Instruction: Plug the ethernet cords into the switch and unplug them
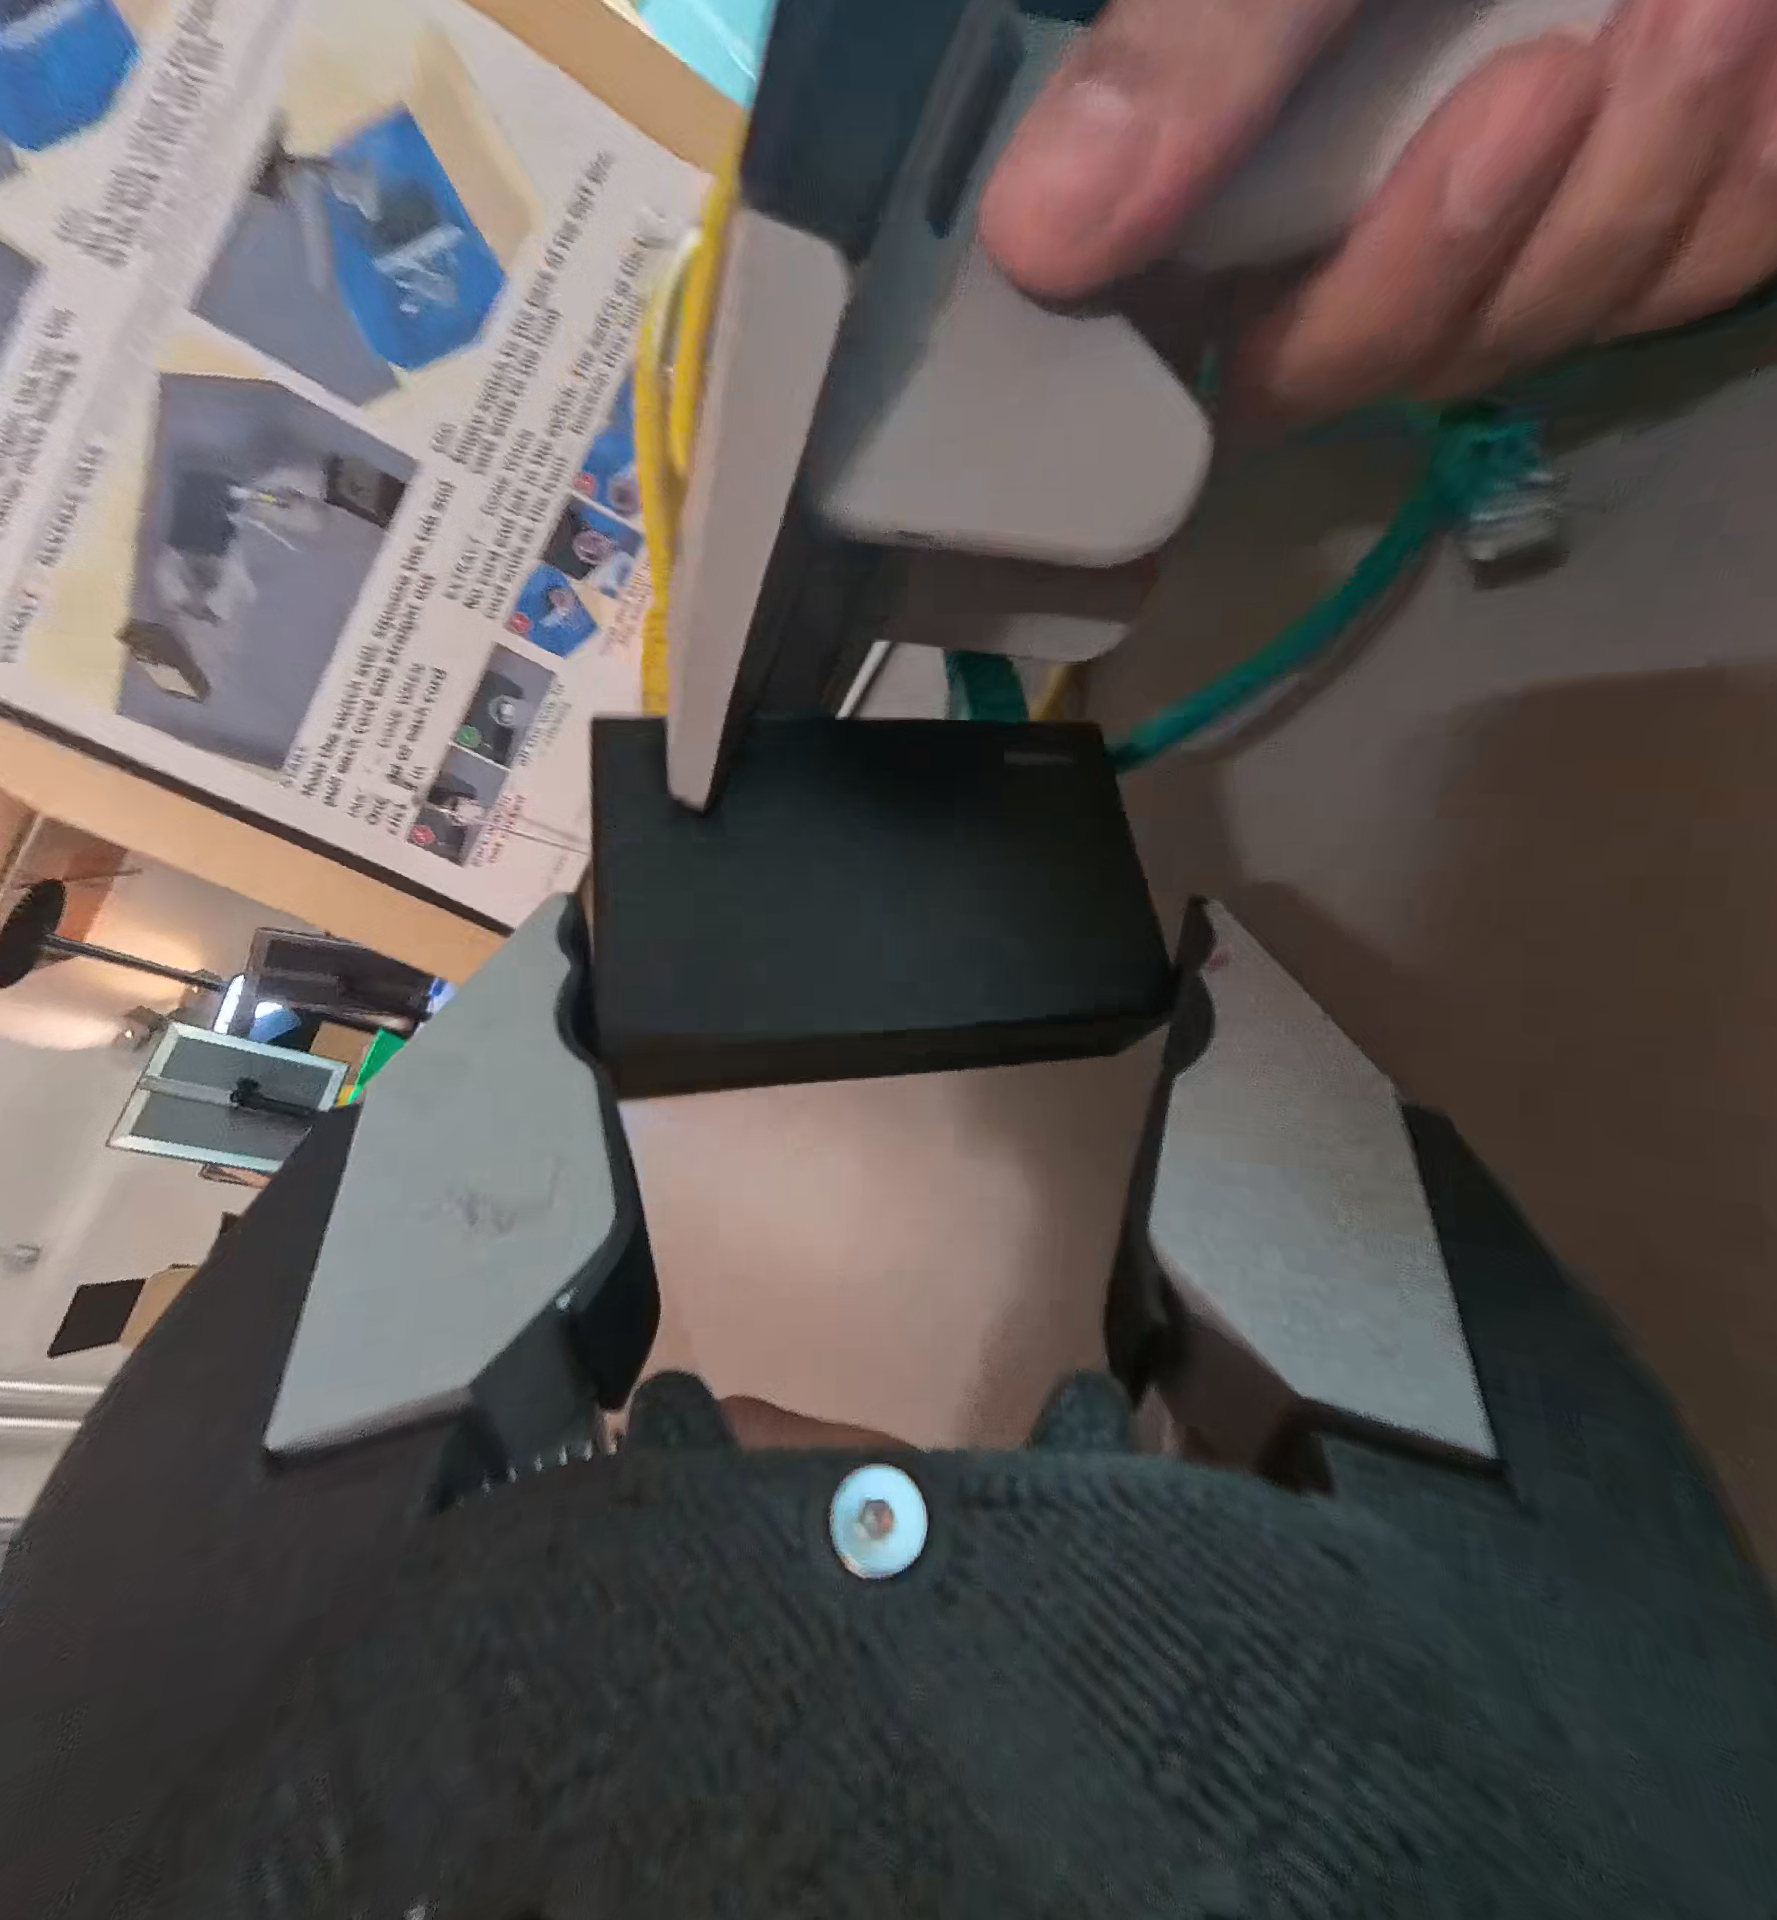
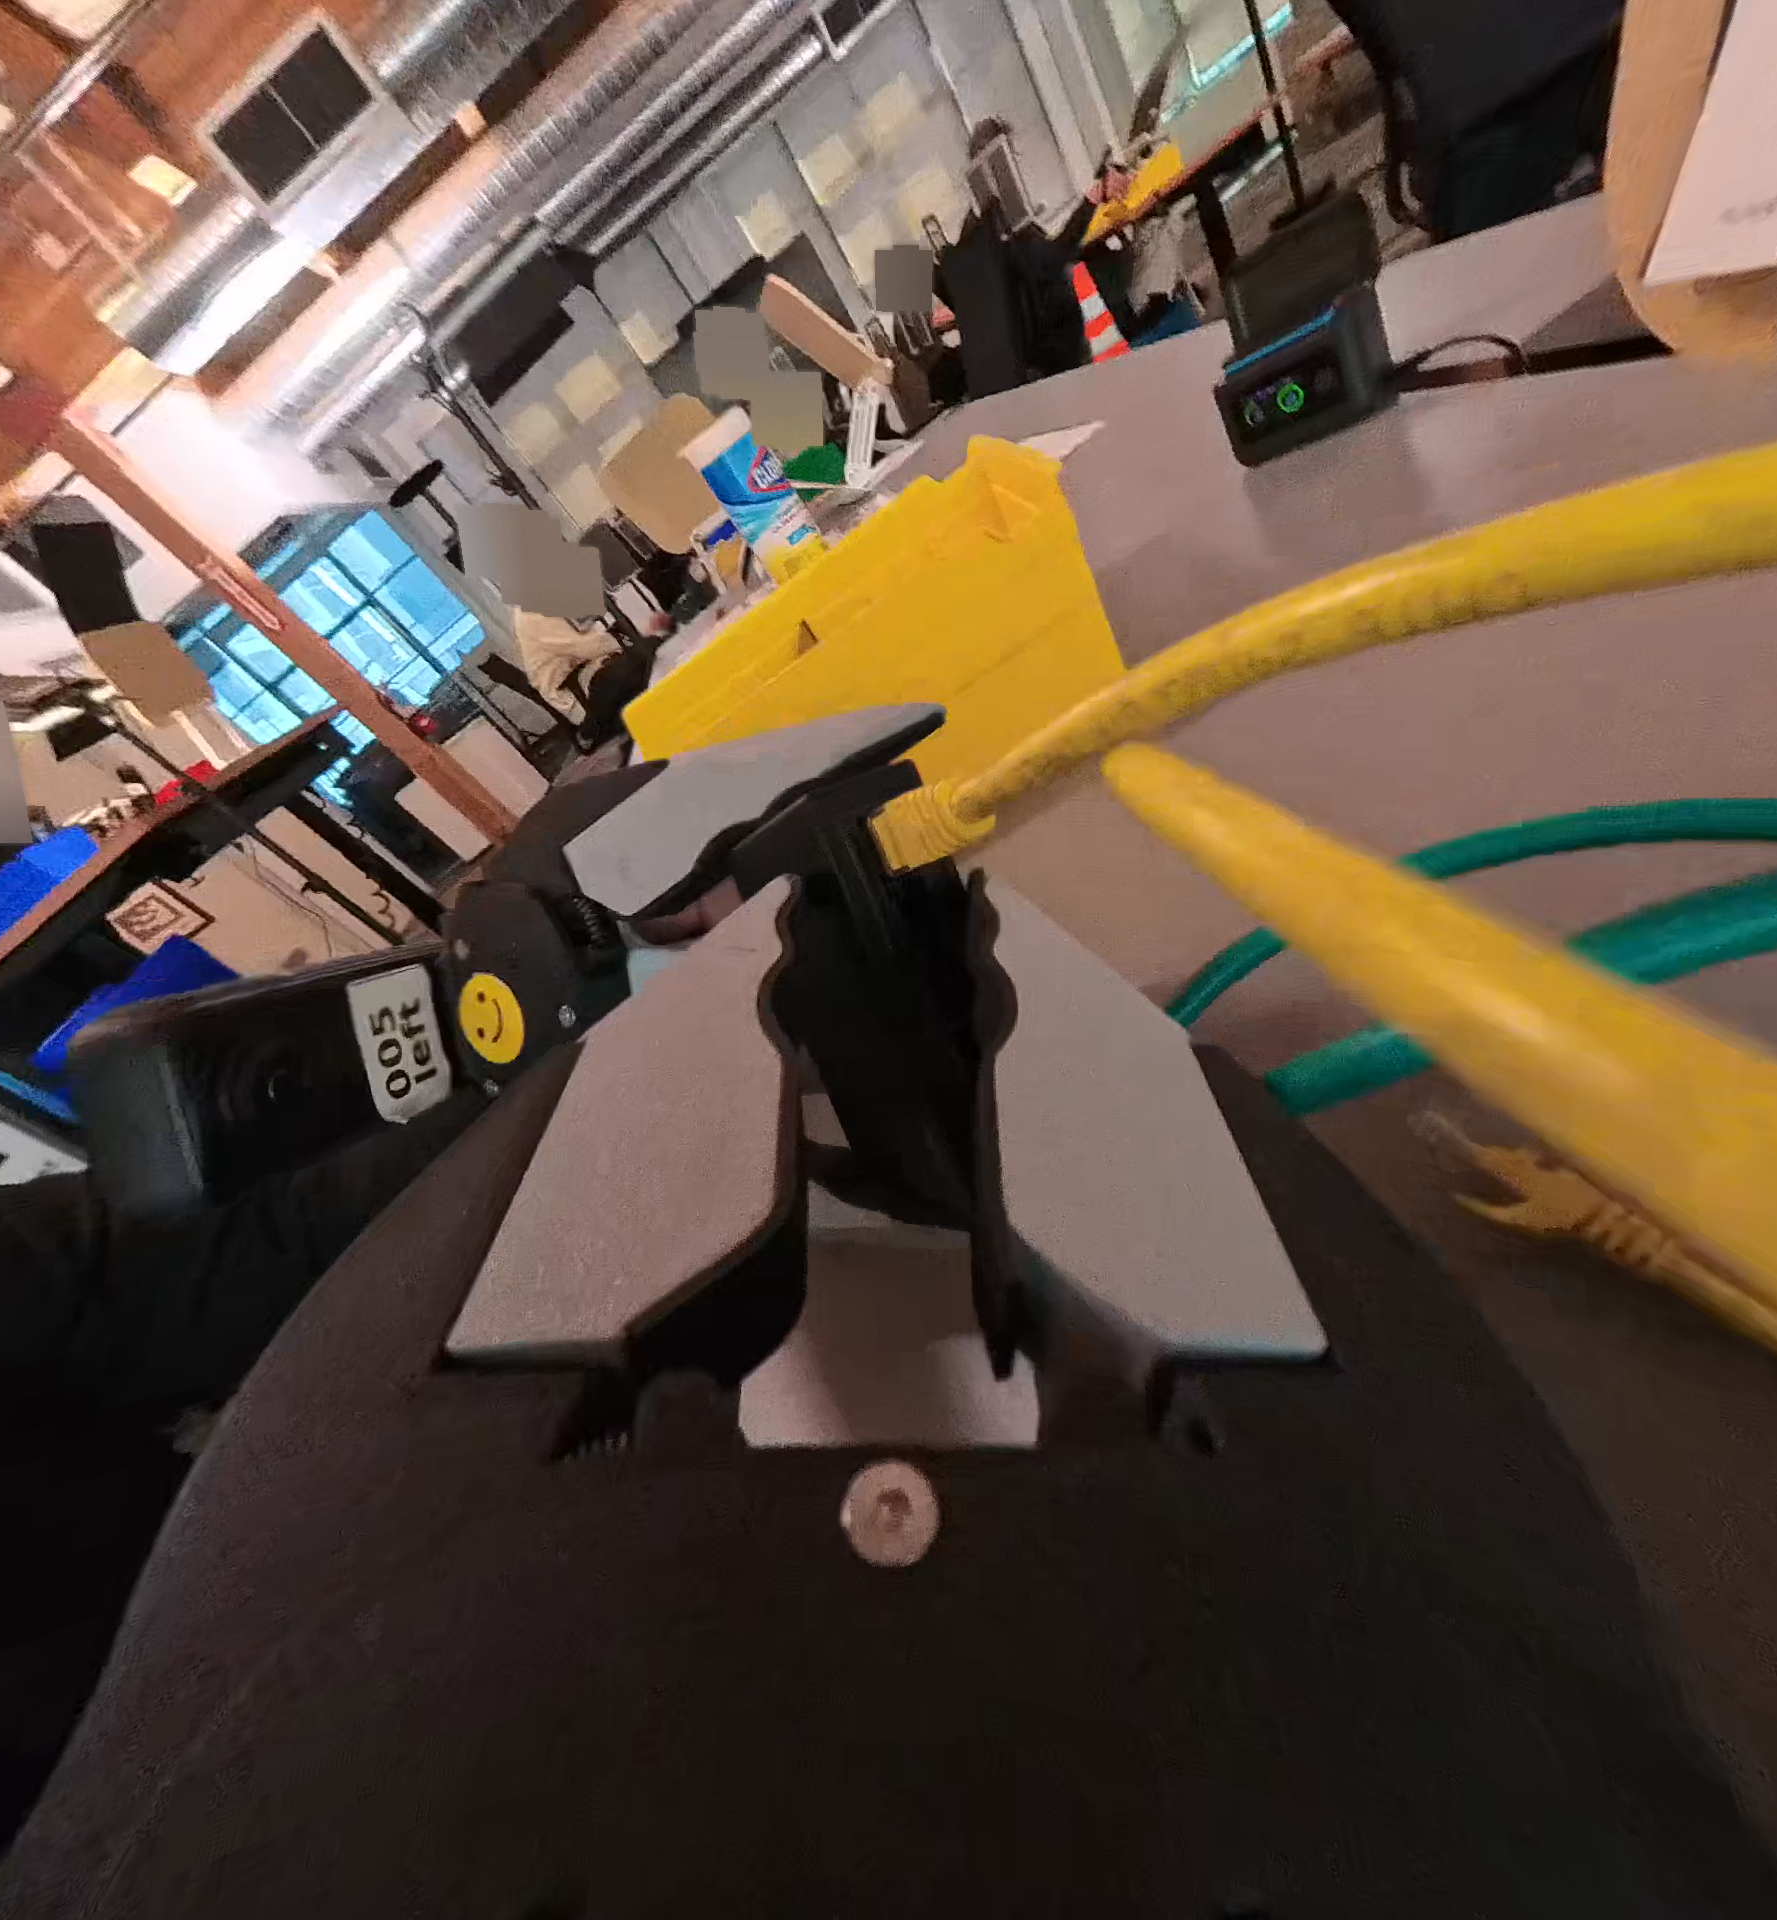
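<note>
My left gripper (image 1: 879, 956) is shut on the black switch (image 1: 863, 873), holding it by both sides above the table. My right gripper (image 2: 884, 935), held by a hand (image 1: 1486, 187), comes in from the switch's far side with jaws partly apart. One of its fingers (image 1: 749, 468) touches the switch's top corner. A yellow plug (image 2: 925, 826) sits in the switch just past my right fingertips. A green cord (image 1: 988, 686) also runs to the switch's far side. Another green cord's plug (image 1: 1507, 509) lies free on the table, as does a yellow plug (image 2: 1611, 1236).
Yellow cords (image 2: 1486, 582) and green cords (image 2: 1590, 826) loop over the grey table (image 2: 1486, 727). A yellow bin (image 2: 915, 623), a wipes canister (image 2: 759, 488) and a black device with green lights (image 2: 1299, 384) stand farther back. A printed instruction sheet (image 1: 292, 416) stands left of the switch.
</note>
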Demonstrator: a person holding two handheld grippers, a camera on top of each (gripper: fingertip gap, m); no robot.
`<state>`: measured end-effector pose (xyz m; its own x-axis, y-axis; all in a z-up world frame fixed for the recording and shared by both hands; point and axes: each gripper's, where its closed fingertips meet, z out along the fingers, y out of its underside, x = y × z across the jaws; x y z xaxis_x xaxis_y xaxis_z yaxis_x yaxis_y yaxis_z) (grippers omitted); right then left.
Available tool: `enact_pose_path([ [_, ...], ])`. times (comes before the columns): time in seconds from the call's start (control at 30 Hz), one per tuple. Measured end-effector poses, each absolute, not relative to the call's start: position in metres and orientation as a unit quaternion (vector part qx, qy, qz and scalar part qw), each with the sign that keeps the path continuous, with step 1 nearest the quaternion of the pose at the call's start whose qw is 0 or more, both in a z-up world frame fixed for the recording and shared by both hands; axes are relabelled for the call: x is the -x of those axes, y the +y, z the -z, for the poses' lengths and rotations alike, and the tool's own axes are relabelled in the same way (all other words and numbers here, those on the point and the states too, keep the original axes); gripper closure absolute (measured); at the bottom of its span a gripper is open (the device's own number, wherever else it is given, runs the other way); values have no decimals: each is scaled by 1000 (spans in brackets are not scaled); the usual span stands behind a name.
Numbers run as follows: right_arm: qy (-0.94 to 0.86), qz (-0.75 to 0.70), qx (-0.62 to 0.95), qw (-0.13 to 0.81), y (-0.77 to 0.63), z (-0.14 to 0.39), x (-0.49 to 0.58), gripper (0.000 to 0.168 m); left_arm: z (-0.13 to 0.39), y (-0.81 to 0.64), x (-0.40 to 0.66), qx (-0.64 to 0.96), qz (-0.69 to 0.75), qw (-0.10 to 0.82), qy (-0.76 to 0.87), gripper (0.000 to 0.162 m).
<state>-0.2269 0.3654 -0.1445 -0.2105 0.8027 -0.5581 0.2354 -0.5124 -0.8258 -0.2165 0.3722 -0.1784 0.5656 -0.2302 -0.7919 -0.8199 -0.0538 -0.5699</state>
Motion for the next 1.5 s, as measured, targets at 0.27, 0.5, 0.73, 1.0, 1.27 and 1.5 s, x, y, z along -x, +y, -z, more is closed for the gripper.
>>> enact_pose_path([
  [0.27,-381,-665,615,182,369,148,231,138,192,381,224,680,-340,520,389,50],
  [0.5,-472,-628,577,225,356,141,220,129,197,380,225,722,-311,504,357,51],
  [0.73,-559,-621,478,271,327,111,185,127,201,361,258,754,-260,510,323,51],
  [1.0,-481,-674,362,427,340,29,133,134,180,326,234,646,-331,550,414,51],
  [1.27,-532,-644,324,444,318,27,118,132,151,291,208,648,-239,546,474,51],
  [1.5,-668,-474,226,526,260,66,133,138,139,264,192,597,-311,452,585,51],
])
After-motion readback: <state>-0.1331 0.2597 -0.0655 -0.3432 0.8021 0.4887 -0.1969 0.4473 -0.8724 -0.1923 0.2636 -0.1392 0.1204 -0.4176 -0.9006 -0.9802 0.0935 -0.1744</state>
